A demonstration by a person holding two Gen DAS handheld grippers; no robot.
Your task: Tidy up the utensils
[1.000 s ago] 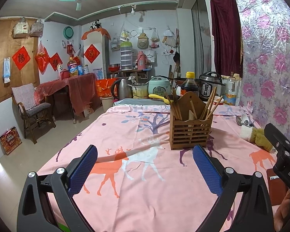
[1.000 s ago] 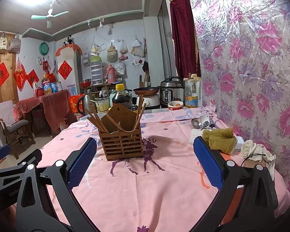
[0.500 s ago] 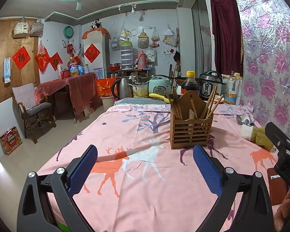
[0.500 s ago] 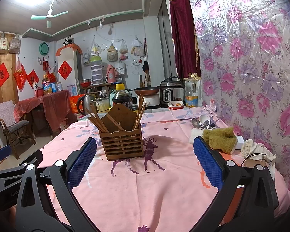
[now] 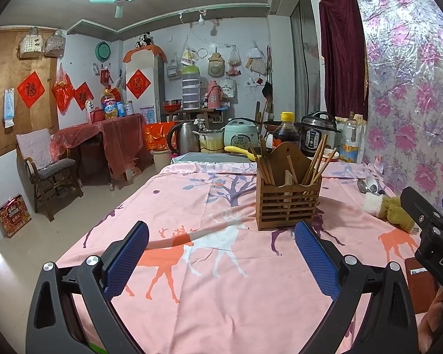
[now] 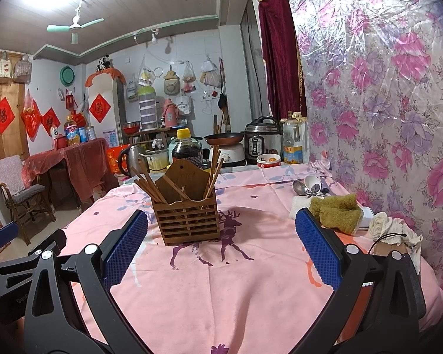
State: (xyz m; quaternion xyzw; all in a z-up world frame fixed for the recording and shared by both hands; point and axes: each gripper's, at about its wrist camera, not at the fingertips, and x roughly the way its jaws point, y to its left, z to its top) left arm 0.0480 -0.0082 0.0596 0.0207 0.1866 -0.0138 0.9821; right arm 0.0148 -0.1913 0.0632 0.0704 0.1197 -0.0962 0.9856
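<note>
A slatted wooden utensil holder (image 5: 288, 203) (image 6: 189, 215) stands upright on the pink deer-print tablecloth (image 5: 221, 265) (image 6: 236, 280), with several wooden chopsticks (image 5: 317, 159) (image 6: 214, 165) leaning in it. Metal and white spoons (image 6: 308, 187) (image 5: 369, 184) lie by the floral wall. My left gripper (image 5: 221, 243) hovers open over the cloth, short of the holder, nothing between its blue pads. My right gripper (image 6: 221, 233) is open too, the holder just ahead of its left finger. The right tool's black body (image 5: 428, 236) shows in the left wrist view.
An olive and white towel (image 6: 336, 212) (image 5: 395, 211), a crumpled cloth (image 6: 394, 227) and a brown wallet (image 5: 418, 277) lie on the right. A soy sauce bottle (image 6: 186, 150), kettle (image 5: 184, 140), rice cookers (image 5: 240, 137) and oil bottle (image 6: 292, 144) crowd the far end. A chair (image 5: 48, 174) stands left.
</note>
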